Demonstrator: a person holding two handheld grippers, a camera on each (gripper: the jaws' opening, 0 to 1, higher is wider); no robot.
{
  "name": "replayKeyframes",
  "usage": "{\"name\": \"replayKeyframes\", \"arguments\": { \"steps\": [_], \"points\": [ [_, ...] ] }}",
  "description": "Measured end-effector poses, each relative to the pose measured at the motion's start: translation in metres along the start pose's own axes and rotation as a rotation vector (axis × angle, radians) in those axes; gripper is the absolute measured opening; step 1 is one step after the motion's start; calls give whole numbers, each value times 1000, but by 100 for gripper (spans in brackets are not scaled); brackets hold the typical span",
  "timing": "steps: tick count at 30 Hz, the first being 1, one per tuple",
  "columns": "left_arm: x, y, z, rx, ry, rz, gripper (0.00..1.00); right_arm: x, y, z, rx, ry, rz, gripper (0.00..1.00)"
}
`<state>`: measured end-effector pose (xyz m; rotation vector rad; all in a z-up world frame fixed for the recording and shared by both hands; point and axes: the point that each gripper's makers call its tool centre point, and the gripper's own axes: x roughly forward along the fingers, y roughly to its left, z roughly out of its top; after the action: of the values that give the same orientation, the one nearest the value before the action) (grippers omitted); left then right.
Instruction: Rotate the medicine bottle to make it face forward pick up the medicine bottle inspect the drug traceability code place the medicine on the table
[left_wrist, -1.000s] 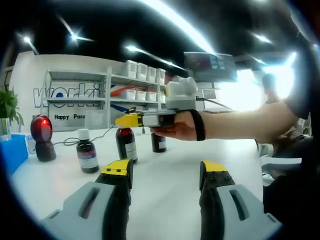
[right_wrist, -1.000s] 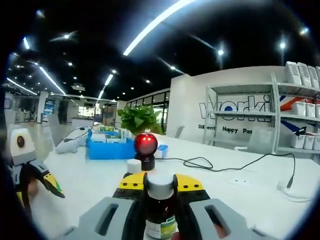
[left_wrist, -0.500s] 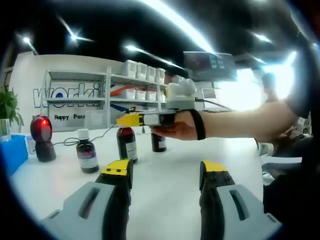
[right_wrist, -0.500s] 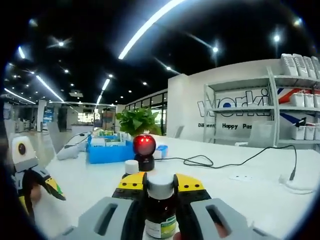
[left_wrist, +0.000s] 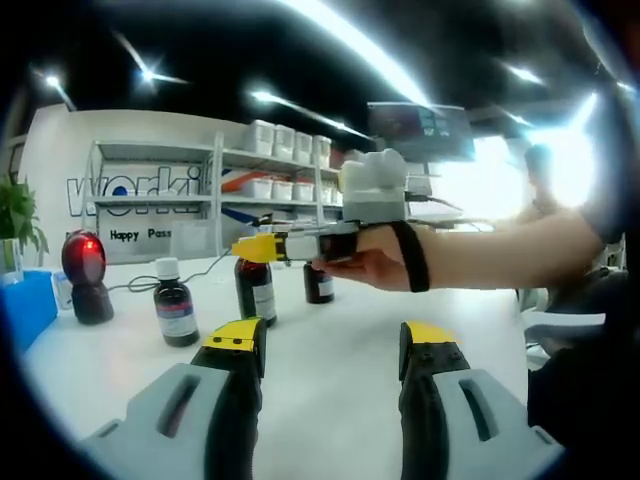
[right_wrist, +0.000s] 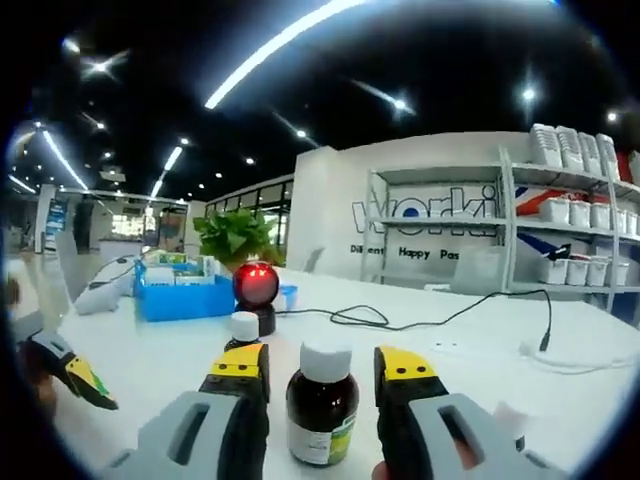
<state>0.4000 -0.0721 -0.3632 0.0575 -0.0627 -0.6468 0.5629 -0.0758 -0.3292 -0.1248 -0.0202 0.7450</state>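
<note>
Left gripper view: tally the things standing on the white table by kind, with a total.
Brown medicine bottles: 3
Red-lit barcode scanner: 1
Blue bin: 1
Total: 5

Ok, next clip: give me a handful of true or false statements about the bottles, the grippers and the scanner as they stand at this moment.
1. The right gripper is clamped on the medicine bottle. False: its jaws stand open on either side of the bottle.
2. The medicine bottle has a white cap. True.
3. The left gripper holds a bottle. False: its jaws are open with nothing between them.
4. The scanner shows a red light. True.
5. The blue tray sits on the white table. True.
</note>
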Motion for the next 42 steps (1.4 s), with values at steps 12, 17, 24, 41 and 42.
{"name": "replayKeyframes", "arguments": {
  "steps": [12,17,24,41,42],
  "points": [
    [-1,0,2,-6,-11,0,45,10,-10,-29,80,94,-219,38],
    [-1,0,2,-5,-10,1,45,12,-13,-24,80,95,-237,30],
    [-1,0,2,-4,-11,1,45,12,-10,-24,84,98,-134,29],
    [-1,-1,2,-5,-9,-1,45,11,-7,-24,41,94,156,28],
    [-1,-1,2,-4,-8,-1,45,11,-7,-24,43,93,164,28]
  ]
}}
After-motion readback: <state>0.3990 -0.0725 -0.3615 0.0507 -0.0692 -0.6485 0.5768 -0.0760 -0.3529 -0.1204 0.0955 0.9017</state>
